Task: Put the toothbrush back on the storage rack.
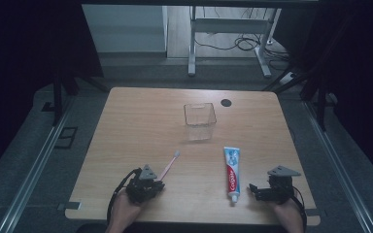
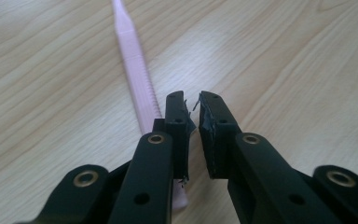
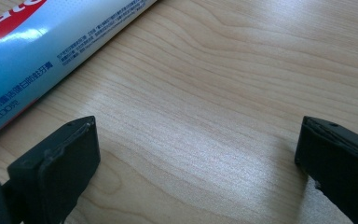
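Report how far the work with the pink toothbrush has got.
Nothing looks finished: the clear square plastic cup stands empty. In hand: the left gripper, jaws nearly closed, sits at the pink toothbrush, which lies beside its jaw, apparently ungripped. Left: the toothbrush and the blue-and-red toothpaste tube remain on the wooden table.

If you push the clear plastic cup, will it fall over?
Probably it slides first. The clear cup stands upright on the wooden table and looks empty, so likely light. It seems tall with thin walls, so a push near its rim might tip it.
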{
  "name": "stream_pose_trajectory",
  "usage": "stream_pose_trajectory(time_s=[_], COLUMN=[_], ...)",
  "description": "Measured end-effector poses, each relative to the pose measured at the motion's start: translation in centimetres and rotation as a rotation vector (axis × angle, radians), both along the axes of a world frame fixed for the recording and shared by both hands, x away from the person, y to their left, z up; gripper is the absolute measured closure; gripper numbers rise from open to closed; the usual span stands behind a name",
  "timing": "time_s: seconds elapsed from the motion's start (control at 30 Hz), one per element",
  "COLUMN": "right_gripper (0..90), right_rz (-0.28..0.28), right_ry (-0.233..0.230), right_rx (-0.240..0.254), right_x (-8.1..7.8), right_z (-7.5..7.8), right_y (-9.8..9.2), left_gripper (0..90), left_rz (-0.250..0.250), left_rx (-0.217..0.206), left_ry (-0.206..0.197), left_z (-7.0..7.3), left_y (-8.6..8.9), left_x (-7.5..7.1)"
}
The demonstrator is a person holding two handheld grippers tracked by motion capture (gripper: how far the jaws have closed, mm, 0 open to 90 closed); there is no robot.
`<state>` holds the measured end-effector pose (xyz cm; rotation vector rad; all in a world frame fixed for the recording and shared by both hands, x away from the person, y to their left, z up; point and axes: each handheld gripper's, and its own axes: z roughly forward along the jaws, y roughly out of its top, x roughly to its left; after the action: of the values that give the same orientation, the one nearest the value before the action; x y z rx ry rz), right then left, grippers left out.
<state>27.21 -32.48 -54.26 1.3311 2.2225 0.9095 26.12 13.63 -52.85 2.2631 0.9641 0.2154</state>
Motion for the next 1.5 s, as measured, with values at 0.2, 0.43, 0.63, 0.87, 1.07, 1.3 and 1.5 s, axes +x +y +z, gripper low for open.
stream_pose_trajectory(time_s=[0.2,0.43,0.63,0.87,1.07,1.3,1.5], right_gripper=[0.0,0.0,0.0,0.0,0.0,0.0,0.0], right_rz=[0.000,0.000,0.000,0.000,-0.001,-0.001,-0.001], right_ry=[0.000,0.000,0.000,0.000,0.002,0.002,0.002], right_rx=[0.000,0.000,0.000,0.000,0.000,0.000,0.000], right_x=[0.0,0.0,0.0,0.0,0.0,0.0,0.0], right_z=[0.0,0.0,0.0,0.0,0.0,0.0,0.0], right_y=[0.0,0.0,0.0,0.0,0.0,0.0,0.0], left_gripper=[81.5,76.0,66.5,53.5,54.6,57.9,60.1], left_rz=[0.021,0.022,0.030,0.015,-0.034,-0.049,-0.068], left_rx=[-0.006,-0.013,-0.049,-0.011,0.049,0.144,0.224], left_ry=[0.007,-0.001,0.048,0.082,0.117,0.176,0.225], left_z=[-0.1,0.5,1.2,1.5,2.0,2.6,2.7], left_y=[1.2,1.2,1.8,1.6,0.8,-0.5,-1.8], left_x=[0.3,0.3,0.8,2.1,4.3,6.1,7.5])
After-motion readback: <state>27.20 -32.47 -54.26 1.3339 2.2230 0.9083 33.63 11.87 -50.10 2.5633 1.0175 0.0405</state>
